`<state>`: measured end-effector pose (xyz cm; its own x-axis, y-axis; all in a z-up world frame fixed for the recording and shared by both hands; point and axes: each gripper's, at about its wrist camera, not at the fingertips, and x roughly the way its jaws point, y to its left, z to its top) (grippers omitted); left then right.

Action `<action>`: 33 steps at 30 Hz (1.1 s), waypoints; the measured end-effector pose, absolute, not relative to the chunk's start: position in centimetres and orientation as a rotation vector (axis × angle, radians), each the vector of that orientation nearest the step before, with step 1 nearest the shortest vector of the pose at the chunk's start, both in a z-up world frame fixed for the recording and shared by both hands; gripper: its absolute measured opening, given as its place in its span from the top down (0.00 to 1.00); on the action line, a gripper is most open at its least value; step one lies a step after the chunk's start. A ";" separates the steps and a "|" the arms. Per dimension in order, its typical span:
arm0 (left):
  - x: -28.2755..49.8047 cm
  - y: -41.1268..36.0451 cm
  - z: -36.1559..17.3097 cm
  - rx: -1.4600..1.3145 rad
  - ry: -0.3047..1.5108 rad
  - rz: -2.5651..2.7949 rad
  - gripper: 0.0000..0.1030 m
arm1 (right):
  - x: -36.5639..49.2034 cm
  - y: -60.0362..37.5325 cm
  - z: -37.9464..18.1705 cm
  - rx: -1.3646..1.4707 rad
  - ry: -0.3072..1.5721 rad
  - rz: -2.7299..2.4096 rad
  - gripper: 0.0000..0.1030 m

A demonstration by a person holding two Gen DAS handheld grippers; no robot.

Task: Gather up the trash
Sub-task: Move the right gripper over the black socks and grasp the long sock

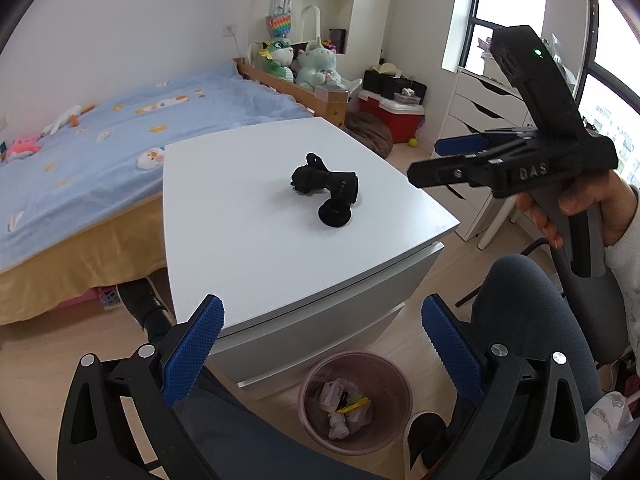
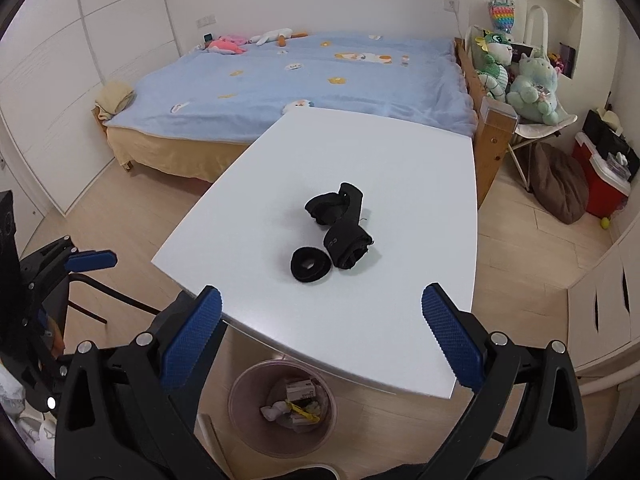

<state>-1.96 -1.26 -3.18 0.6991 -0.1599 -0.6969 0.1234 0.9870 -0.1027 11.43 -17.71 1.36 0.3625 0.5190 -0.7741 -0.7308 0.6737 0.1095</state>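
A black sock bundle (image 1: 320, 182) (image 2: 340, 220) lies on the white table (image 1: 240, 240) (image 2: 380, 168), with a black fabric ring (image 1: 335, 214) (image 2: 311, 264) beside it. A pink bin (image 1: 356, 396) (image 2: 282, 408) on the floor below the table's near edge holds crumpled paper and wrappers. My left gripper (image 1: 320, 344) is open and empty, near the table's front edge above the bin. My right gripper (image 2: 320, 332) is open and empty, also over the table's near edge; it shows in the left wrist view (image 1: 440, 160) at the right.
A bed with a blue blanket (image 2: 300, 80) stands behind the table. Plush toys (image 2: 516, 76), a red cooler (image 1: 392, 116), a brown cushion (image 2: 556, 184) and white drawers (image 1: 480, 120) are to the right. My knees and a chair (image 1: 540, 312) are by the bin.
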 end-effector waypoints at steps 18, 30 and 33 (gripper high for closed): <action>-0.3 -1.3 -2.3 -0.019 0.758 -0.164 0.07 | 20.1 -9.9 -1.8 -0.419 1.067 0.833 0.04; 0.1 -1.6 -2.4 -0.022 0.760 -0.166 0.07 | 21.5 -7.3 -4.9 -0.507 1.154 0.845 0.29; 0.3 -1.5 -2.4 -0.026 0.758 -0.165 0.07 | 21.4 -7.2 -5.6 -0.531 1.160 0.837 0.43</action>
